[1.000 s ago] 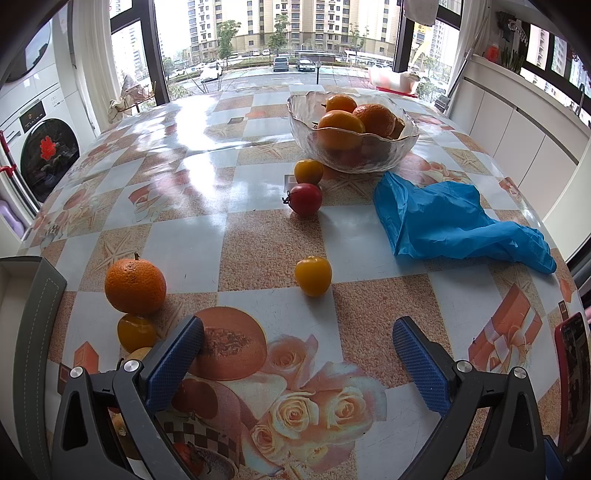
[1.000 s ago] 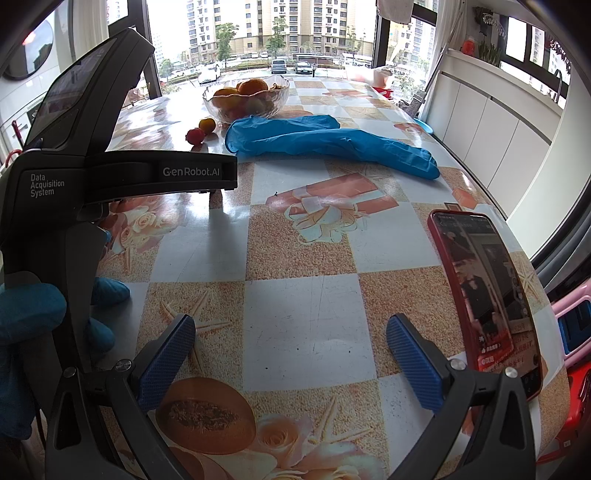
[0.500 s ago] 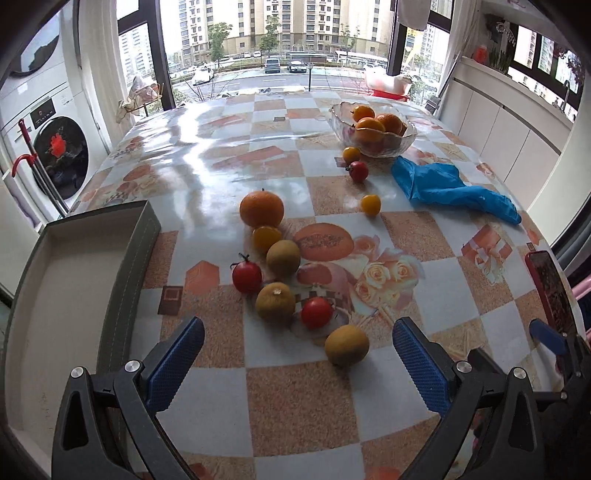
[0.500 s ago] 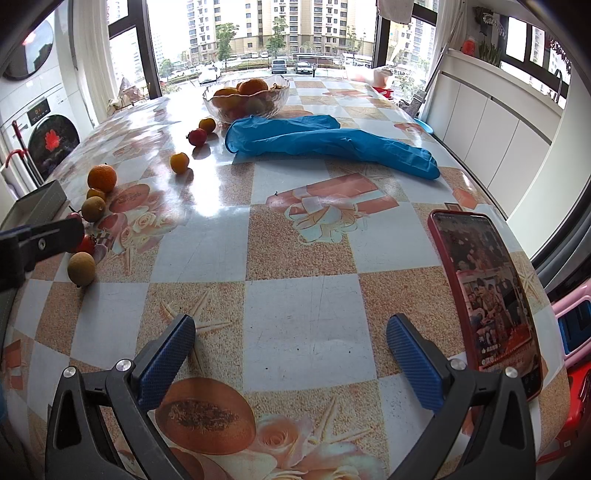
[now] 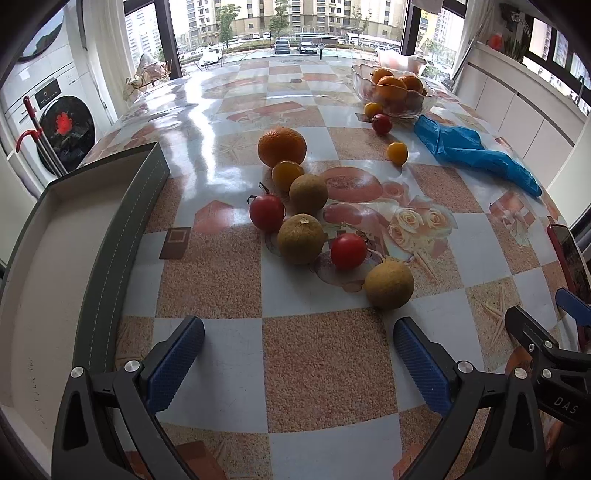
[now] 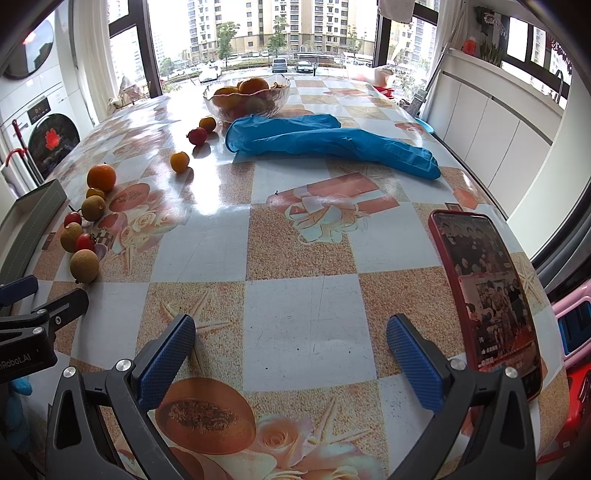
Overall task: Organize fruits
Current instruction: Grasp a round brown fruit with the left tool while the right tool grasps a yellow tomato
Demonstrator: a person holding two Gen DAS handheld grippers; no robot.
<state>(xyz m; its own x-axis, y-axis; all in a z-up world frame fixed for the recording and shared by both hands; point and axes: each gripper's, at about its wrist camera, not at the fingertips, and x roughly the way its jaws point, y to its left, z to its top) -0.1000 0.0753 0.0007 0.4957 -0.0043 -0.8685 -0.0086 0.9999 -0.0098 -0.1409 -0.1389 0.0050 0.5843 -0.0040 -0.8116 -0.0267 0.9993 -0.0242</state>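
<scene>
Both the left gripper (image 5: 297, 354) and the right gripper (image 6: 291, 350) hang over the worktop (image 5: 221, 266) with jaws spread and nothing between them. Loose fruit (image 5: 301, 238) lies clustered ahead of the left gripper, just beside the grey tray (image 5: 110, 236). More oranges sit in the glass bowl (image 6: 246, 96) near a blue glove (image 6: 332, 138).

Home setting, looks like an apartment kitchen/laundry corner. Evidence: front-load washing machine (image 5: 55, 125) against the wall off the table's left edge, dining table (image 5: 321, 369) under a glossy checkered floral oilcloth, glass fruit bowl (image 5: 393, 94) near its far right corner, white cabinets (image 6: 491, 122) along the right wall, big windows (image 6: 266, 33) facing residential high-rises and parked cars. Phone (image 6: 487, 284) lies at the table's right edge.
</scene>
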